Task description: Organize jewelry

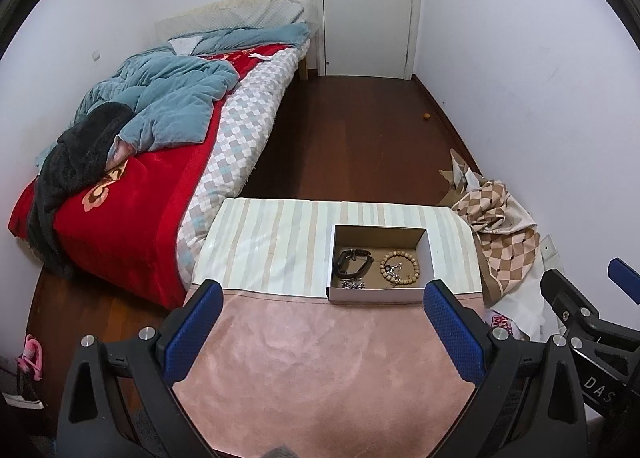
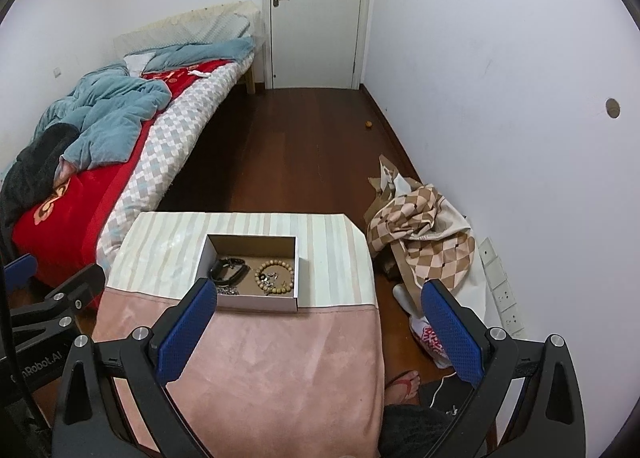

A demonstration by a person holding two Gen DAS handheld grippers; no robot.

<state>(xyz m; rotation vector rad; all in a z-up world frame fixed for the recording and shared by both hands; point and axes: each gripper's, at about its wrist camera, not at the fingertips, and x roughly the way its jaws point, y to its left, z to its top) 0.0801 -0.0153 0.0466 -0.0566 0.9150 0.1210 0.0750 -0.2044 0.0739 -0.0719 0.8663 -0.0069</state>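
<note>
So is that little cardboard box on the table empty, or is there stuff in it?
Not empty. The open box holds a wooden bead bracelet, a black band and a small metal chain on its floor.

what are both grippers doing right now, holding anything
Left gripper: open, jaws wide apart, holding nothing, above the pink cloth.
Right gripper: open, jaws wide apart, holding nothing, short of the box.

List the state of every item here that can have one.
Shallow white cardboard box: open, lidless.
Wooden bead bracelet: inside box, right.
Black band: inside box, left.
White door: closed.
Left gripper: jaws open, empty.
Right gripper: jaws open, empty.
</note>
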